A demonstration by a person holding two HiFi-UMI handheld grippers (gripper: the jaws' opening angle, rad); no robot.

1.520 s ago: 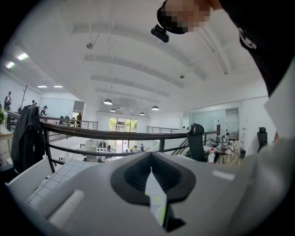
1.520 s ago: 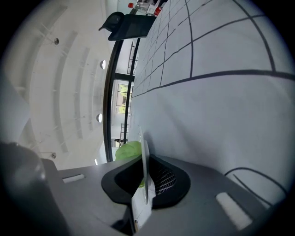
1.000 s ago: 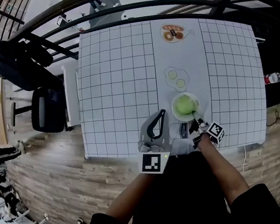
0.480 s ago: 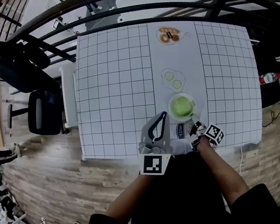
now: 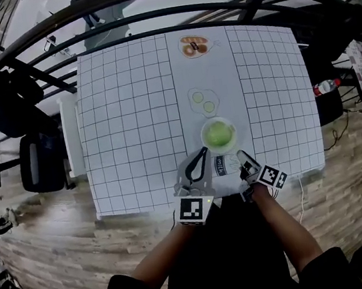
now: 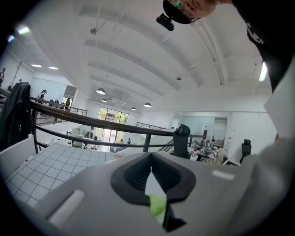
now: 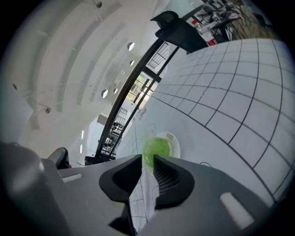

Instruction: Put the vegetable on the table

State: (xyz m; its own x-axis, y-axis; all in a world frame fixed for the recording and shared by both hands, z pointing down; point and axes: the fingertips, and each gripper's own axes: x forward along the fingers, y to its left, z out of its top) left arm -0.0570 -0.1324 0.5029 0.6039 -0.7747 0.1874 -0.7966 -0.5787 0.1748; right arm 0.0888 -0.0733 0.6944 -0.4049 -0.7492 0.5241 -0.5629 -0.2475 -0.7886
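A light green leafy vegetable (image 5: 218, 134) lies in a white plate (image 5: 220, 146) on the pale centre strip of the grid-patterned table (image 5: 129, 114), near its front edge. My right gripper (image 5: 240, 156) hovers just right of and in front of the plate. Its jaws are closing, with a narrow gap and nothing between them. In the right gripper view the vegetable (image 7: 155, 149) and plate (image 7: 174, 140) lie just past the right gripper (image 7: 147, 159). My left gripper (image 5: 203, 151) sits left of the plate, shut and empty. Through the left gripper (image 6: 150, 159) a sliver of the vegetable (image 6: 157, 207) shows.
Printed pictures mark the centre strip: fried eggs (image 5: 201, 100), doughnuts (image 5: 193, 46) and a milk label (image 5: 221, 165). A black railing (image 5: 168, 14) runs behind the table. A black chair (image 5: 35, 162) stands at the left, a bottle (image 5: 321, 88) at the right, over wooden floor.
The head view has shifted, so the table sits further left in the picture. My right gripper has drawn back a little from the plate's rim. The vegetable stays in the plate.
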